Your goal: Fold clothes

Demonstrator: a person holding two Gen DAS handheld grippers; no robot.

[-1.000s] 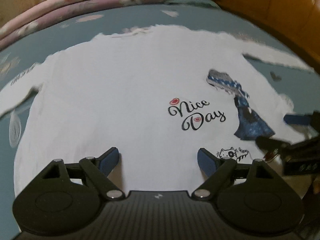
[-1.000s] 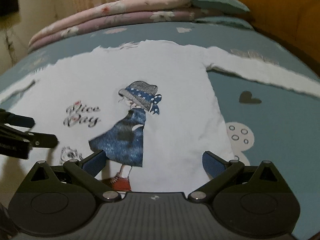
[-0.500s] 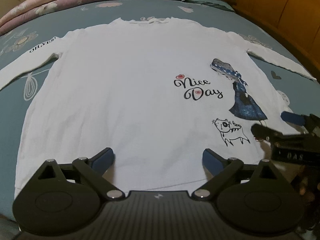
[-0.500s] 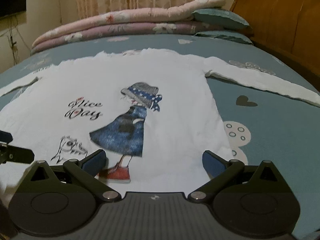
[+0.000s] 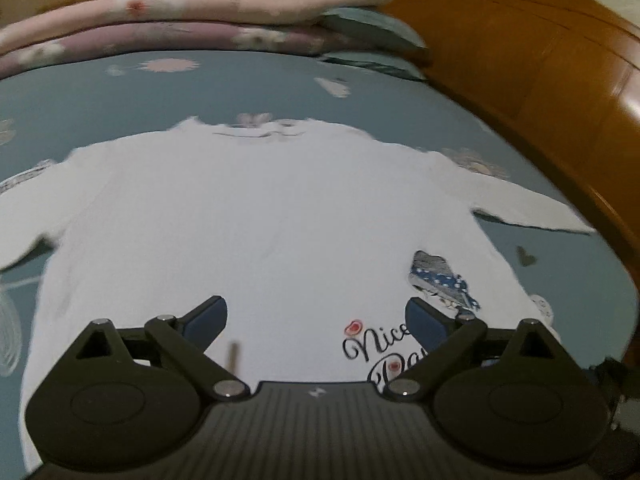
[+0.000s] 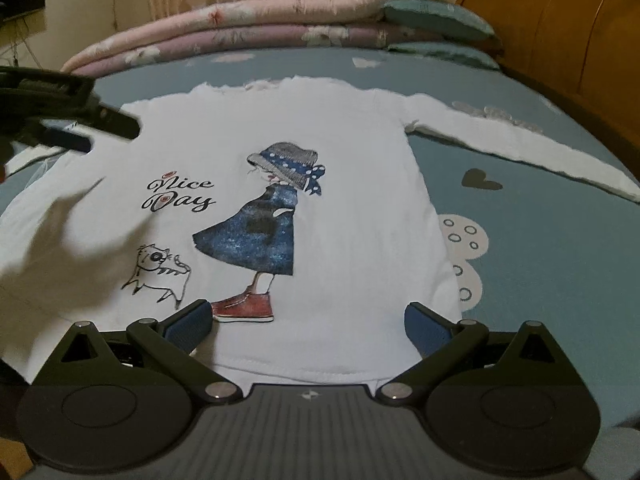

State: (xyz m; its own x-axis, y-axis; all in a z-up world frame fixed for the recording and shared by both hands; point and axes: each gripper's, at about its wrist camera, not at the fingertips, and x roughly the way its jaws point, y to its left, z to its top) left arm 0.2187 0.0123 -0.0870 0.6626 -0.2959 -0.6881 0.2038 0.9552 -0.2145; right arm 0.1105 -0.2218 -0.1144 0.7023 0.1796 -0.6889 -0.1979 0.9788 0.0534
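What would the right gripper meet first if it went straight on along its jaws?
Probably the white shirt lying flat on the bed: the open right gripper points low over its hem, toward the printed girl. Depth is uncertain.

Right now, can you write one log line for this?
stage: pre-fold | shirt: flat on bed, sleeves out | left gripper: open, empty | right gripper: open, at hem

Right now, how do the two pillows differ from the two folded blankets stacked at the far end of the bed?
The pillows are plain teal; the blankets are pink and mauve with a flower print. The pillows are short and sit only at the right end by the wooden headboard; the blankets run long across most of the bed's width. Both lie in stacks of two on the teal bedsheet, beyond the white shirt.
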